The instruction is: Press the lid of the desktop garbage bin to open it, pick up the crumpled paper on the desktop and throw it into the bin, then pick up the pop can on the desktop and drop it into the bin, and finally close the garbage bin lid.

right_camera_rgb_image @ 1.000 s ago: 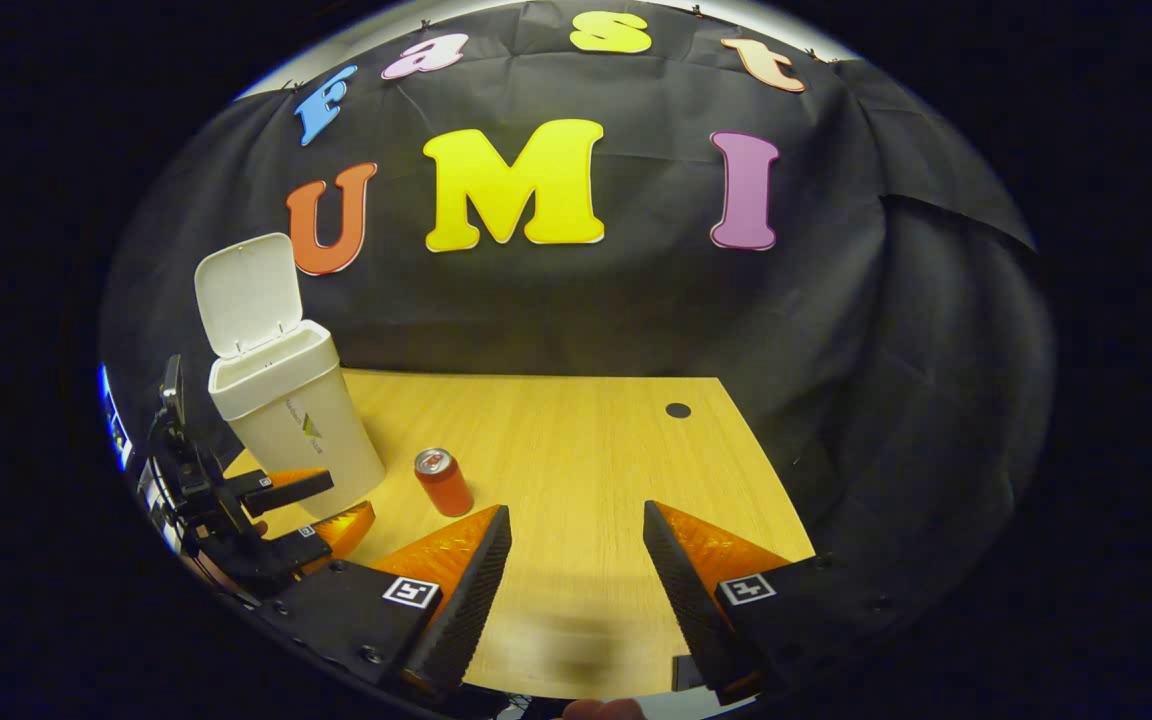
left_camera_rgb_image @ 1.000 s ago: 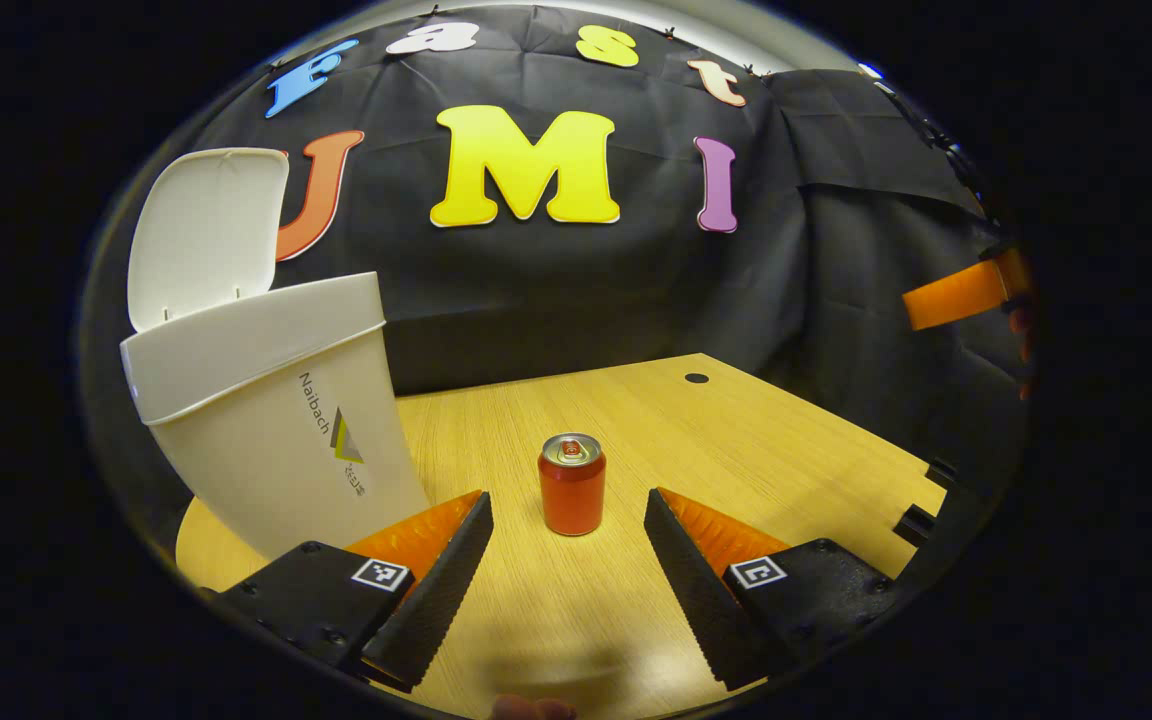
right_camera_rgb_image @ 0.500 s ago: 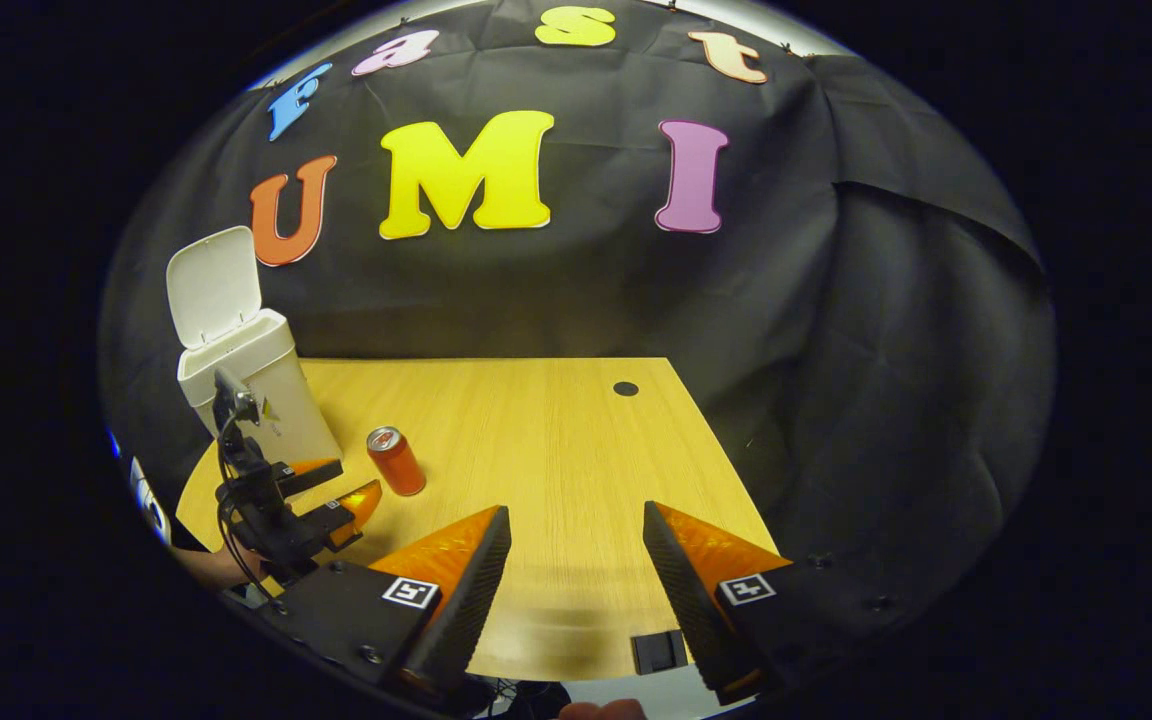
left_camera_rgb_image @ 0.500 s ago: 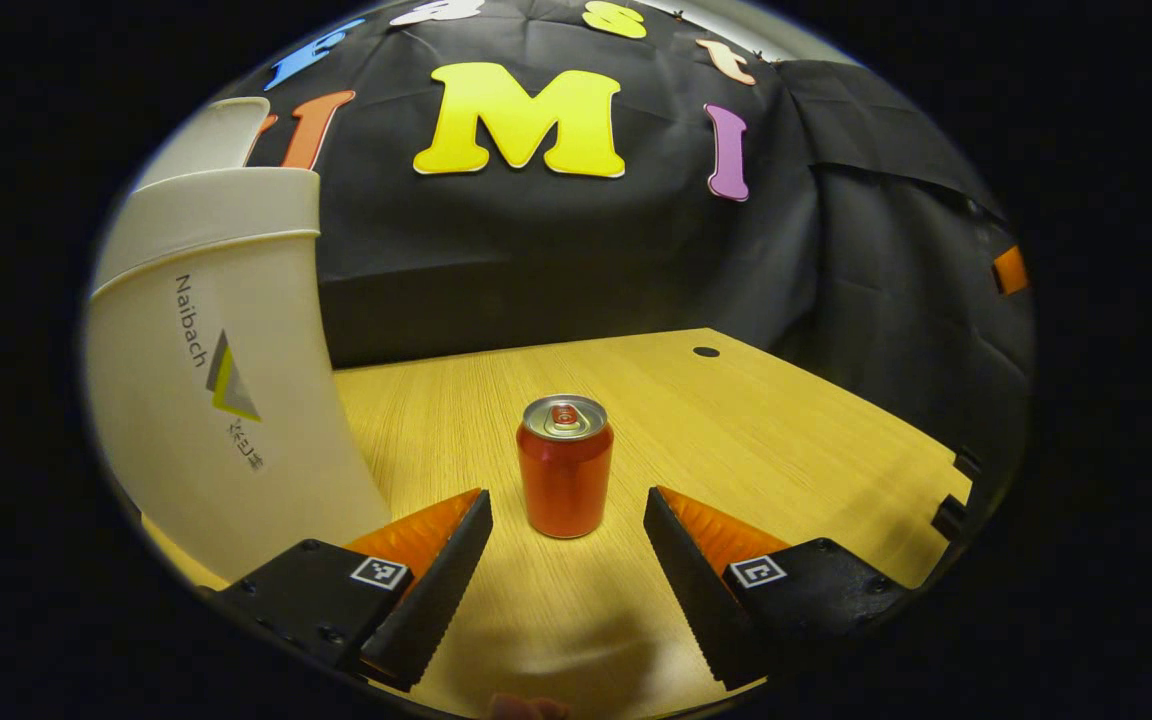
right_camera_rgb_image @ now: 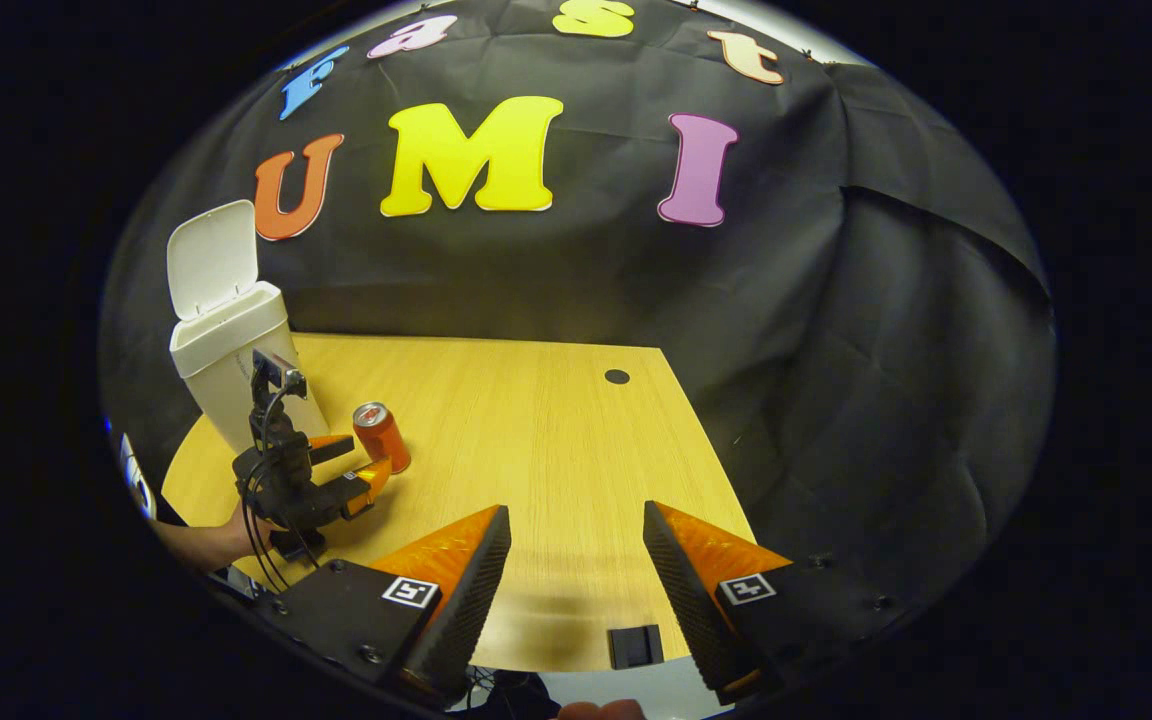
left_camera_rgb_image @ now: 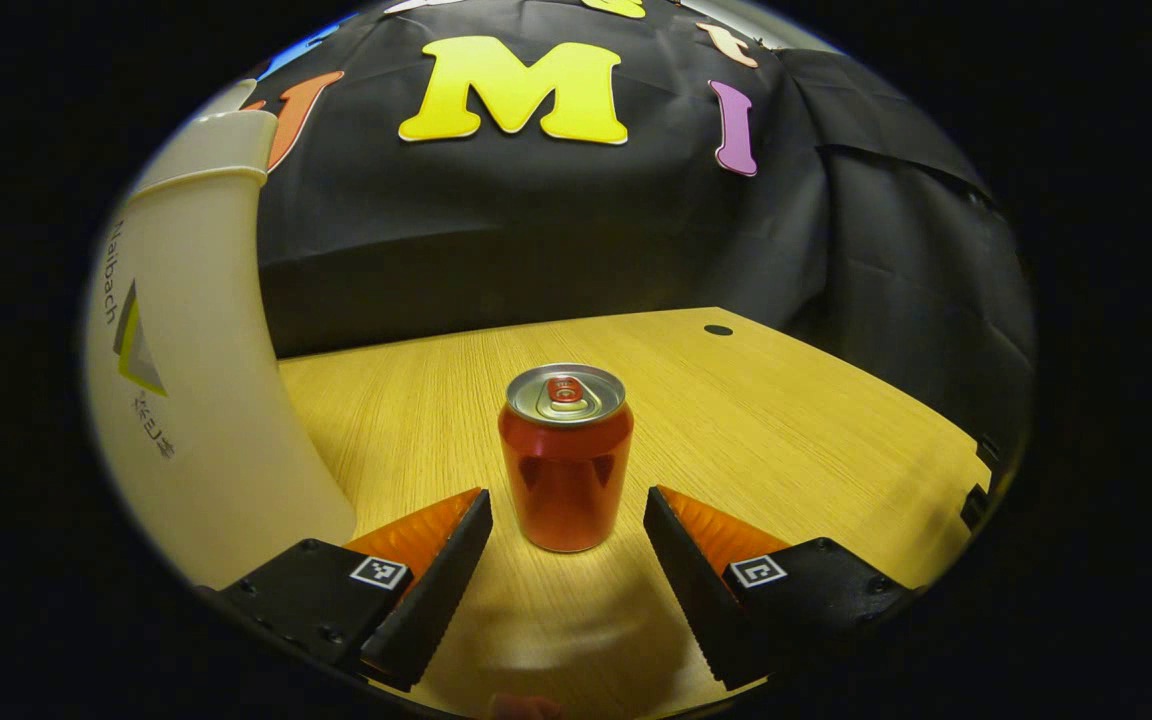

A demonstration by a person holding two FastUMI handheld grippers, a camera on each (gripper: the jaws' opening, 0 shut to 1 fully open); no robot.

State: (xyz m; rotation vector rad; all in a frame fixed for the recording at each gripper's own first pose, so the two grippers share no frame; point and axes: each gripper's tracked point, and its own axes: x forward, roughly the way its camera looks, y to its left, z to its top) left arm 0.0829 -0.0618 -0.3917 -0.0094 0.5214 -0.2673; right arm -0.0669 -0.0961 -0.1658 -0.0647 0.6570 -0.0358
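Jaws on the left gripper (left_camera_rgb_image: pixel 568 520) stand wide apart, holding nothing, with the red pop can (left_camera_rgb_image: pixel 565 457) upright just beyond the tips, centred on the gap. Neither finger touches the can; each has a strip of bare wood between it and the can's wall. That centring looks deliberate: with the can squared between the fingers, a short push forward would put both pads on its sides for an even squeeze.

From the can, the white desktop garbage bin (left_camera_rgb_image: pixel 186 380) stands at about nine o'clock in the left gripper view, near but not touching. In the right gripper view its lid (right_camera_rgb_image: pixel 213 258) is tipped up and back, leaving the mouth open to receive the can. I see no crumpled paper on the desktop (left_camera_rgb_image: pixel 786 430), so that step is probably done and the can is the step in hand.

The right gripper (right_camera_rgb_image: pixel 576 545) also has its jaws spread wide and empty, held near the front edge of the table, well apart from the can, presumably to stay out of the way. From it, the can (right_camera_rgb_image: pixel 381 436) sits at about ten o'clock, with the left gripper (right_camera_rgb_image: pixel 356 470) closing in and a hand (right_camera_rgb_image: pixel 221 540) behind it.

The can is smooth and thin-walled; a grip low on it could tip it.
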